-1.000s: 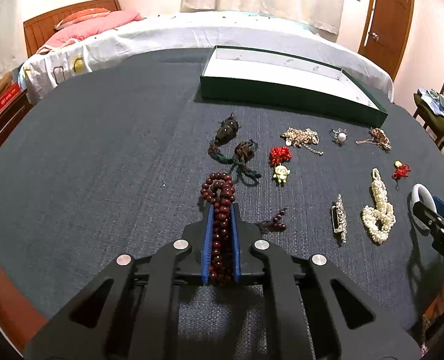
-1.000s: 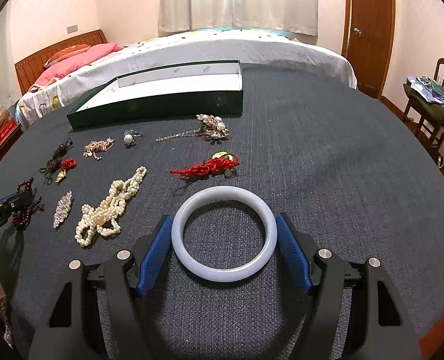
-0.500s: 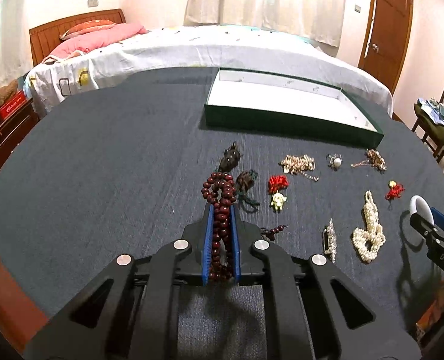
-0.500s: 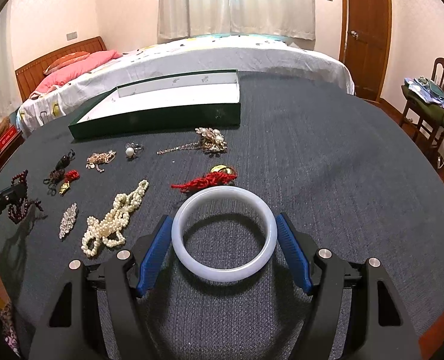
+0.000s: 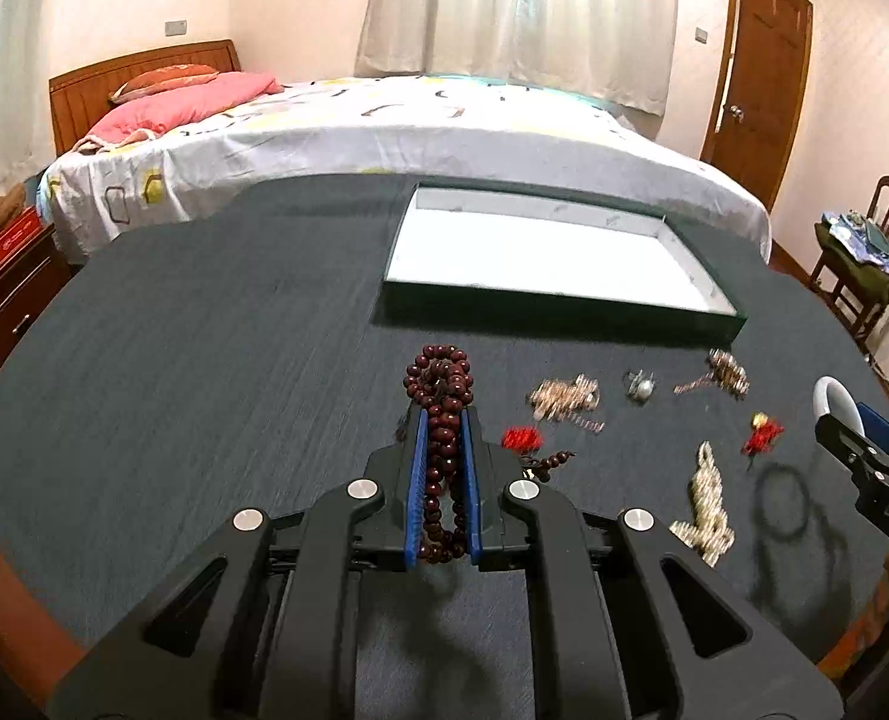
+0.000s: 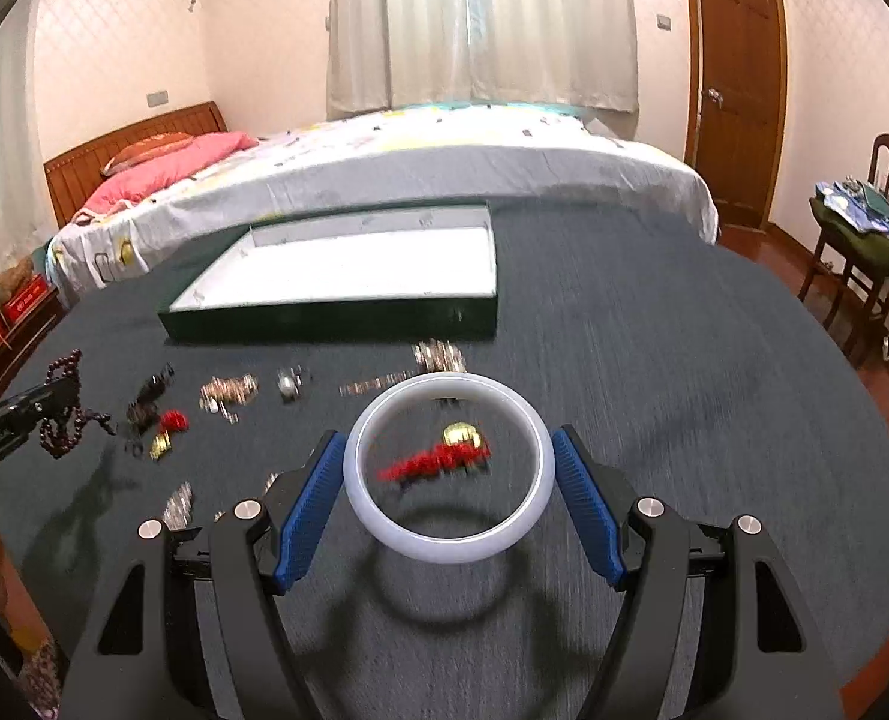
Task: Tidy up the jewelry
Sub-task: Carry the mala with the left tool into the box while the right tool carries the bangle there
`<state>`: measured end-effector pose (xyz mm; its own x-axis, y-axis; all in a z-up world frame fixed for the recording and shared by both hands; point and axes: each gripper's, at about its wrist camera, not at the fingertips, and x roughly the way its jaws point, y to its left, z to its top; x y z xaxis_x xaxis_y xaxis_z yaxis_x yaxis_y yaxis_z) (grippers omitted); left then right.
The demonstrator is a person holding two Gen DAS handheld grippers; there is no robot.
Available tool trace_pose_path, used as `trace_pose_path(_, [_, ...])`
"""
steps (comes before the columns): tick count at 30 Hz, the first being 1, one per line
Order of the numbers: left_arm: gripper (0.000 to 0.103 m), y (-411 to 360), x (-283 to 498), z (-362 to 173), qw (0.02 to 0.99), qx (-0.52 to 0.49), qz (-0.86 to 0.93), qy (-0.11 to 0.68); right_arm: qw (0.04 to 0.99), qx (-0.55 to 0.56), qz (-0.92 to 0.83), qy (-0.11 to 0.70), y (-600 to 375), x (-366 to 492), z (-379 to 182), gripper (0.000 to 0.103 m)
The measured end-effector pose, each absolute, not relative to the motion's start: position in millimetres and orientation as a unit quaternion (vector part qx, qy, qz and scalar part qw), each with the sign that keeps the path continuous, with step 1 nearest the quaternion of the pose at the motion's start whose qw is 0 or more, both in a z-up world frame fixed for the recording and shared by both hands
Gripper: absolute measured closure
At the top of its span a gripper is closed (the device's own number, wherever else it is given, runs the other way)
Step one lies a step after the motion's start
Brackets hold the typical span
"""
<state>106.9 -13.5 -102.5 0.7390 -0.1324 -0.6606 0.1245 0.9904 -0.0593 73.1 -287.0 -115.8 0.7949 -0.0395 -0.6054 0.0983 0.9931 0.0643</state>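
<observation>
My left gripper is shut on a dark red bead bracelet and holds it above the dark table. My right gripper is shut on a white jade bangle and holds it above the table, over a red knotted charm. The green tray with white lining stands empty at the back; it also shows in the right wrist view. Each gripper shows in the other's view: the right one, the left one.
Loose jewelry lies on the table: a pearl strand, a gold chain piece, a pearl brooch, red charms. A bed stands behind the table, a chair at right.
Both grippers have lifted their pieces off the table and moved forward toward the tray; the view now looks higher into the room.
</observation>
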Motion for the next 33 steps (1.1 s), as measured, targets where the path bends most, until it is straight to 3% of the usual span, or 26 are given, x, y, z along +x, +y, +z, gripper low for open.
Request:
trace_pose_path(18, [0.092,-66,265,-64,0.942,0.014,-0.106,0.320,0.964,0.029,-0.020,0.264,-287,233,-67,0.035])
trace_pose_path(33, [0.092,-89,403,-119,0.906,0.017,-0.086,0.415,0.924,0.031,-0.019,0.381,-289,358,-131,0.035])
